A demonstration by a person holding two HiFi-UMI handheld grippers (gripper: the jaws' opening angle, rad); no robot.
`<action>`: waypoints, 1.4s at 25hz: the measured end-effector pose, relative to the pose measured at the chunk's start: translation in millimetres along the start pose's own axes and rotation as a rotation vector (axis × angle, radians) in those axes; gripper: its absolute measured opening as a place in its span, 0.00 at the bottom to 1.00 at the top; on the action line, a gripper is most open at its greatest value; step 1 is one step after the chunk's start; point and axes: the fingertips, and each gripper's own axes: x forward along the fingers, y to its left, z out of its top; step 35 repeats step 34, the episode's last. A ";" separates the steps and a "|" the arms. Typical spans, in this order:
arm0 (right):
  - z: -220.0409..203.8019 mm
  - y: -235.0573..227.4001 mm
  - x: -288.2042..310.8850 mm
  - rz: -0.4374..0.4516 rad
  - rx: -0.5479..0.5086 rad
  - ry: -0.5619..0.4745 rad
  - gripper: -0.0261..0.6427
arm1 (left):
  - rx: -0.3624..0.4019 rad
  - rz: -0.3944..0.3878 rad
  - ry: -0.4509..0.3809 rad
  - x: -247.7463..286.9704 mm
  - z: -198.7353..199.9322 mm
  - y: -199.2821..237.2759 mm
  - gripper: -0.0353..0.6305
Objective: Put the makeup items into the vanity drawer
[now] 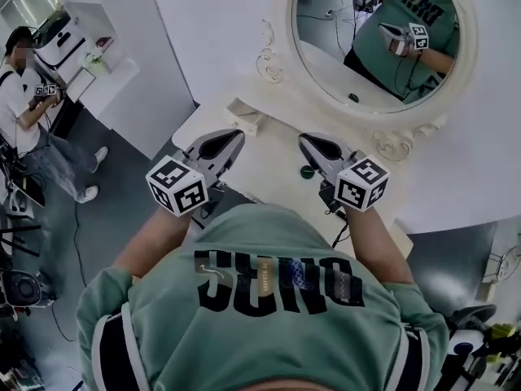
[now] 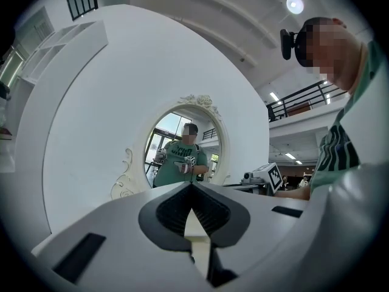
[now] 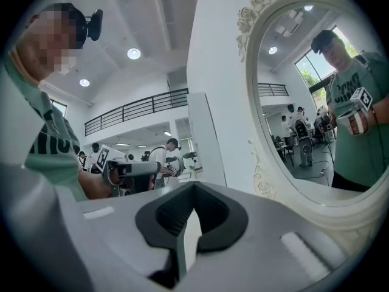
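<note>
A small round dark green item (image 1: pixel 307 171) sits on the white vanity top (image 1: pixel 269 157), just left of my right gripper. Both grippers are held up over the vanity's front edge, pointing at the oval mirror (image 1: pixel 370 47). My left gripper (image 1: pixel 238 133) is shut with nothing between its pads; its own view shows the tips (image 2: pixel 192 186) meeting in front of the mirror (image 2: pixel 182 148). My right gripper (image 1: pixel 302 138) is also shut and empty, tips (image 3: pixel 194 186) together beside the mirror frame (image 3: pixel 258 157). No drawer shows in any view.
The ornate white mirror frame (image 1: pixel 395 141) rises right behind the vanity top. To the left is grey floor with another person (image 1: pixel 28 96) standing by a white counter (image 1: pixel 98 63). Dark equipment (image 1: pixel 20 287) sits at lower left.
</note>
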 end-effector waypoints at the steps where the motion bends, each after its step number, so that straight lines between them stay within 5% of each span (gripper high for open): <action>1: -0.1 1.7 -0.5 -0.003 0.001 -0.003 0.05 | 0.004 -0.005 0.004 -0.3 -0.6 0.4 0.06; 35: 0.6 21.9 -6.4 0.036 -0.100 0.057 0.05 | -0.023 0.034 -0.024 -22.4 -5.1 5.3 0.06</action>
